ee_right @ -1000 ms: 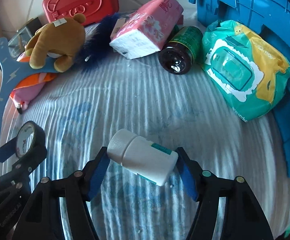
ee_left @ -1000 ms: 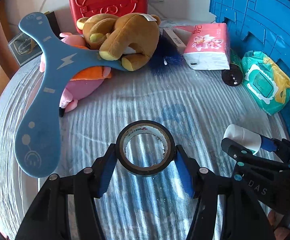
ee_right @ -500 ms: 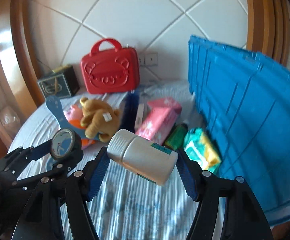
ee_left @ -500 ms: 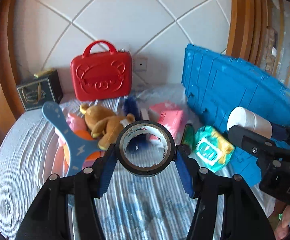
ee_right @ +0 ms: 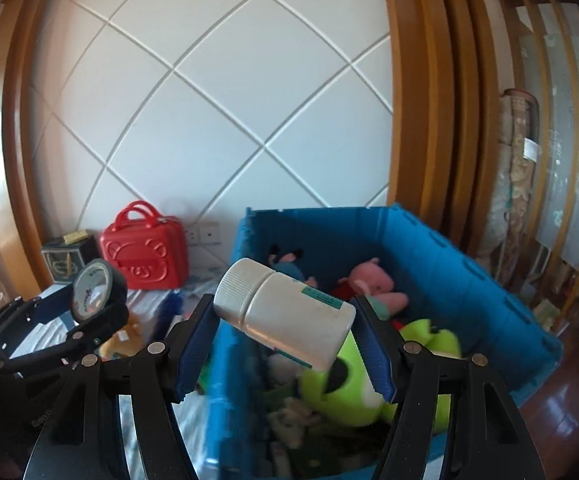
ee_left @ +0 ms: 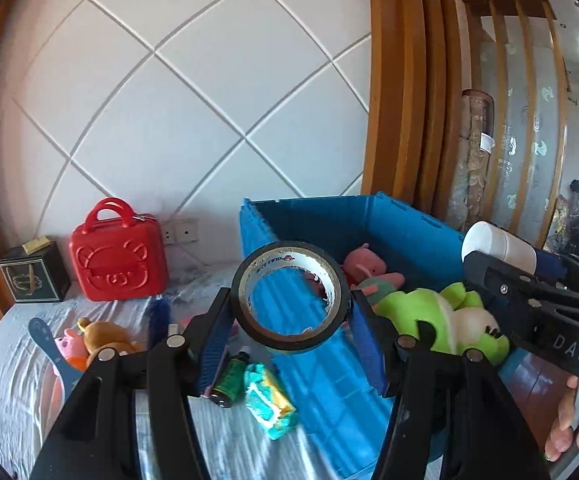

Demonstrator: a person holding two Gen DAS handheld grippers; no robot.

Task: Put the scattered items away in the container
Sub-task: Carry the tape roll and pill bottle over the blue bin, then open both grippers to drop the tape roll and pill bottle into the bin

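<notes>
White padded wall panels and a wooden frame stand behind the bed (ee_left: 17,380), and the blue container (ee_right: 441,248) sits at the bed's right edge, already holding soft toys.

The left gripper (ee_left: 289,316) is clenched on the roll of black tape (ee_left: 289,298), and the right gripper (ee_right: 285,326) grasps the white bottle (ee_right: 285,312), which lies tilted between the blue pads.

To do the step well, I think each hand should go fully past the container's near wall before it lets go, and lower first, because the bottle can bounce off the green plush (ee_right: 353,376).

The tape hangs over the container's left wall; the bottle is above the container's near left corner. A dark bottle (ee_left: 229,376) and a wipes pack (ee_left: 269,404) lie on the bed beside that wall.
</notes>
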